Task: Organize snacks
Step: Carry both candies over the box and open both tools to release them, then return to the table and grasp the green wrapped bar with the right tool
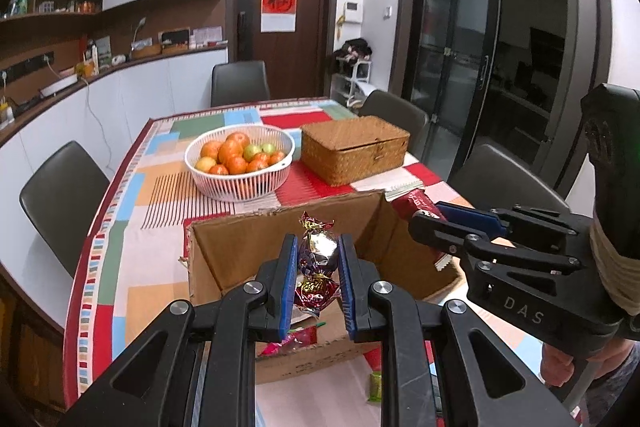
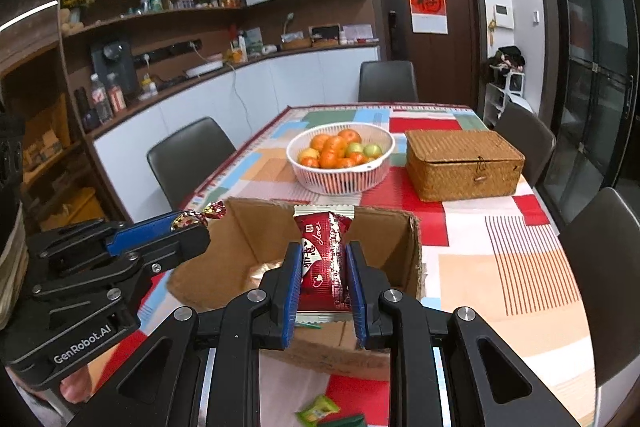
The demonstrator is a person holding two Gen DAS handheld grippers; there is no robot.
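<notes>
my left gripper (image 1: pixel 318 269) clamped on foil-wrapped candy (image 1: pixel 317 251), my right gripper (image 2: pixel 324 273) gripping red wafer packet (image 2: pixel 325 259), both above cardboard box (image 2: pixel 248 239) at counter's near edge

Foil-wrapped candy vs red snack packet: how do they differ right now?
The twist-ended foil-wrapped candy is small, knobbly and shiny; the red snack packet is larger, flat and printed. The candy sits in the left hand-held gripper, the packet in the right. Both are held upright over the open cardboard box.
</notes>
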